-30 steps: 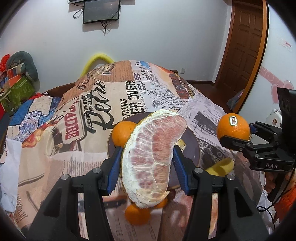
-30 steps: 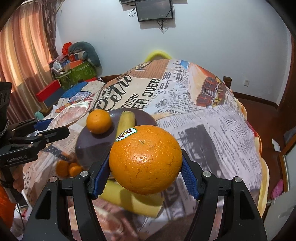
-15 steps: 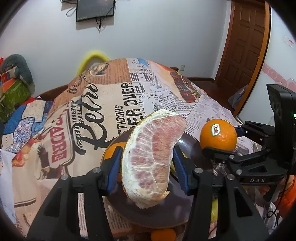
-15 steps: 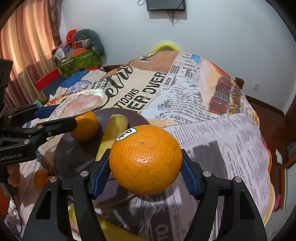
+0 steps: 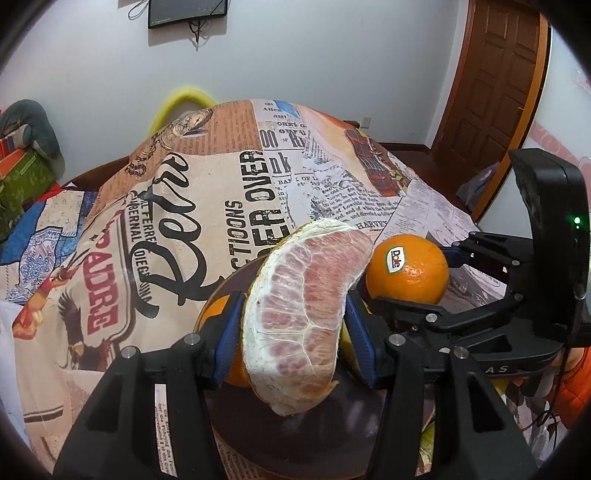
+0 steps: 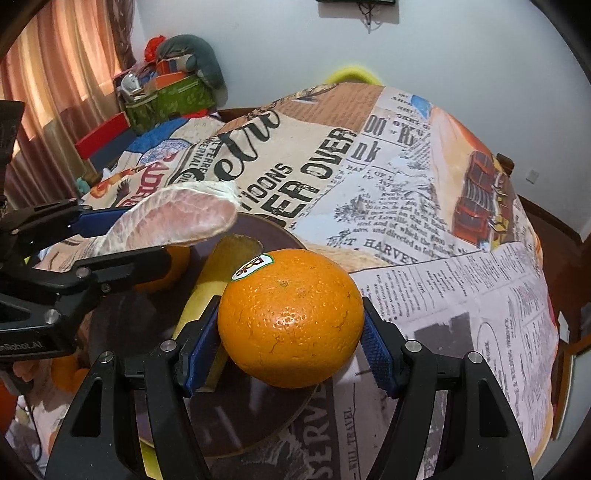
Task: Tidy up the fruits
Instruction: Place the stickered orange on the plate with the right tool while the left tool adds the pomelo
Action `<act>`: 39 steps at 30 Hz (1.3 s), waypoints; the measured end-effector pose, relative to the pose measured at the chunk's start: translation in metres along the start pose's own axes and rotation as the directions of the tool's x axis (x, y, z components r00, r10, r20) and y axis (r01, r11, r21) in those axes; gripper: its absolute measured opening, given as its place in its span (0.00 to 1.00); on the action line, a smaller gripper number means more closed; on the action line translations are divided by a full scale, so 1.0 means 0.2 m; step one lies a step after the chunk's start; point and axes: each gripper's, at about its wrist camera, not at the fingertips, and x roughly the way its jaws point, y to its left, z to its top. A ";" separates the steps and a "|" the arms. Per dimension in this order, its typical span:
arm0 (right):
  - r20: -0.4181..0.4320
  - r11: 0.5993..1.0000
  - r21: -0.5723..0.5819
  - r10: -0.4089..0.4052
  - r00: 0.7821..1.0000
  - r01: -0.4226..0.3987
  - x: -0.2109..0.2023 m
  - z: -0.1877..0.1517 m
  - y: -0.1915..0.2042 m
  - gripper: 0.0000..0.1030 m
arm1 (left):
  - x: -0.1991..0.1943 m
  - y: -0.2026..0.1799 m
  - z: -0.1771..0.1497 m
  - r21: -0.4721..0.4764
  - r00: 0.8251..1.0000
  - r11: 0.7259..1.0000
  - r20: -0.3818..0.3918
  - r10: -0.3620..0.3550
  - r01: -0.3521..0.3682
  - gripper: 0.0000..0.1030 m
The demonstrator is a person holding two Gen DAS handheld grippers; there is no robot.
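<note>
Both claws have pushed in over the dark plate [image 6: 258, 435] since a second ago, and the two sit much nearer each other now, the plate sliding right under them.

Closest in, the left gripper [image 5: 295, 328] has its blue pads [image 5: 228, 332] pinched on a peeled pomelo wedge [image 5: 303, 314], pink flesh facing the camera, its lower tip hanging just above the plate. Just behind the left pad, a small orange [image 5: 216, 308] rests on the plate.

Over on the right gripper [image 6: 291, 343], the pads [image 6: 376, 354] are pressed on a big stickered orange [image 6: 291, 317], held above the plate's near-right rim. Beside its left finger, a yellow banana [image 6: 218, 269] lies on the plate, running away from the claw. Past that, the left claw and its wedge cross in from the left, above the small orange.

Farther out, beyond both claws, the newspaper-print cloth [image 6: 406, 177] rolls away over the table. Off to the far left of the right claw, red curtains [image 6: 55, 74] and a cluttered green box [image 6: 173, 99]; ahead of the left claw, a wall screen [image 5: 186, 13] and, far right, a brown door [image 5: 491, 81].
</note>
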 end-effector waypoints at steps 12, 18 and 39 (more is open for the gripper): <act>-0.050 0.999 -0.003 0.049 0.998 -0.049 0.04 0.04 0.00 0.65 | -0.05 0.00 0.01 -0.002 1.000 1.000 0.016 0.000 0.000 0.52; -0.063 0.999 -0.002 0.048 0.997 -0.048 0.02 0.01 0.00 0.66 | -0.09 0.00 -0.01 -0.005 1.000 1.000 0.017 0.008 -0.008 0.52; 0.063 0.998 -0.056 -0.038 0.997 0.042 -0.43 -0.12 0.12 0.68 | -0.46 -0.04 -0.13 -0.025 0.997 0.999 0.057 0.046 -0.045 0.54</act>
